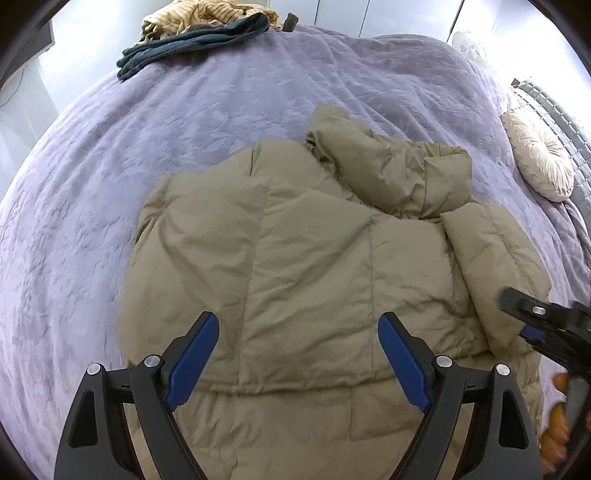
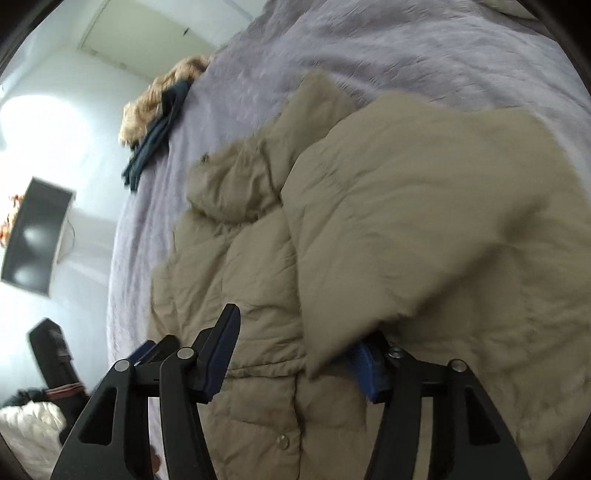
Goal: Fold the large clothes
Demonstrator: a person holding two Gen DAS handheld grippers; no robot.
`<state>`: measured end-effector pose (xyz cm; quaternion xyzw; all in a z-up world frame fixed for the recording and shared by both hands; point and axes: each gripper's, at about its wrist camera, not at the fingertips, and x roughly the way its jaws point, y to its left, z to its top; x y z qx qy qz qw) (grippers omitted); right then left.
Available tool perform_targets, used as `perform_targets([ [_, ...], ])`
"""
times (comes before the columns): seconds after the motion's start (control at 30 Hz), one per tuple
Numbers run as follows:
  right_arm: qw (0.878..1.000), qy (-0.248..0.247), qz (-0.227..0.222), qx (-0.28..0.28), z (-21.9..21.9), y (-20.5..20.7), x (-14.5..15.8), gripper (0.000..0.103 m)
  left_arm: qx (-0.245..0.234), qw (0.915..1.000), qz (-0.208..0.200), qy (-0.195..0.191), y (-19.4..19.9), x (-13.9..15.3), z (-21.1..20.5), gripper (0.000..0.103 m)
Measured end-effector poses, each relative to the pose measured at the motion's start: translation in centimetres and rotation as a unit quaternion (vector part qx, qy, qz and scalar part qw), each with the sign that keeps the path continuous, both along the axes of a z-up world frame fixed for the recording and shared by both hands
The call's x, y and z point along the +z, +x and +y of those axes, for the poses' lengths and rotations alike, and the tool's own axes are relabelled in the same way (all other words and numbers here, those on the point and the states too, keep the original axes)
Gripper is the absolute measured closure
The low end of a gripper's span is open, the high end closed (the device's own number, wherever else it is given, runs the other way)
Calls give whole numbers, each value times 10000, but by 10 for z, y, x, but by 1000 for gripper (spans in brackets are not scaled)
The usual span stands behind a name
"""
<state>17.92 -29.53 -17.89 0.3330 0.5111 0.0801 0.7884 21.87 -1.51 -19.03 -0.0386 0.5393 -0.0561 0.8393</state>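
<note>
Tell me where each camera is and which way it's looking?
Left wrist: sits on the left gripper, looking down at the khaki jacket on the purple bedspread; its open fingers and the right gripper's tip show.
Right wrist: sits on the right gripper, looking down across the jacket's sleeve; its parted fingers show.
Shared: jacket, bedspread, clothes pile.

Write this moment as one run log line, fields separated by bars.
task: fold puffer jacket | left gripper: open, above jacket | right gripper: open, sleeve fold between jaws | surface: purple bedspread
</note>
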Motion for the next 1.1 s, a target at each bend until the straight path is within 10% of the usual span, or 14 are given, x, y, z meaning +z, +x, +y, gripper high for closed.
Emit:
perform_targets([
  [0.17, 9894, 523, -55, -1351, -55, -7, -3, 47, 59, 9995, 7, -315, 13, 0, 4, 14],
  [0.23, 9833, 808, 37, -1628, -67, -1, -11, 77, 153, 9991, 49, -386, 18, -1, 9, 14],
  [0.3, 9853, 681, -27, -1567, -64, 6, -8, 83, 267, 9988, 89, -405, 23, -2, 16, 14],
  [0.5, 9955, 2, -948, -56, 6, 31, 39, 89, 206, 9951, 9, -966, 30, 5, 39, 14],
  [0.67, 9832, -750, -949, 1365, 94, 31, 40, 88, 249, 9694, 501, -2392, 41, -10, 65, 14],
  [0.77, 9798, -956, -771, 1579, 118, 27, 27, 70, 215, 9499, 765, -3023, 45, -22, 70, 14],
  [0.83, 9814, -833, -631, 1610, 122, 23, 19, 28, 235, 9391, 908, -3306, 47, -30, 69, 14],
  [1.1, 9886, -461, -330, 1392, 89, -3, 13, 26, 73, 9304, 1105, -3495, 53, -36, 39, 14],
])
